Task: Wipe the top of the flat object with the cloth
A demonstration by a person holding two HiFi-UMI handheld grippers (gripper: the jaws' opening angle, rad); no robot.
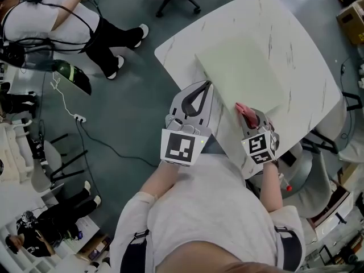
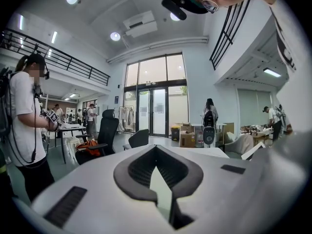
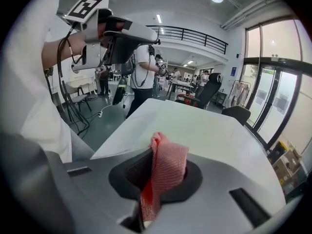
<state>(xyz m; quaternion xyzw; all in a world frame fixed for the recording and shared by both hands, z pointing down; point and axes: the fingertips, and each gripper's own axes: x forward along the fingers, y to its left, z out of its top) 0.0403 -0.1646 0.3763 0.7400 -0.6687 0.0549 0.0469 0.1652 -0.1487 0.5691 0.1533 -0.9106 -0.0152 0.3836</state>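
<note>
Head view looking down on the big white table (image 1: 307, 56). Lying on it, slanting away ahead of both grippers: the pale green flat board (image 1: 244, 73). Pinching the board's near left corner with the left gripper (image 1: 205, 86). Squeezing, in the right gripper (image 1: 248, 114), the small red cloth (image 1: 242, 107), just at the board's near edge, nearer for wiping. Seeing nothing blocking the top.
</note>
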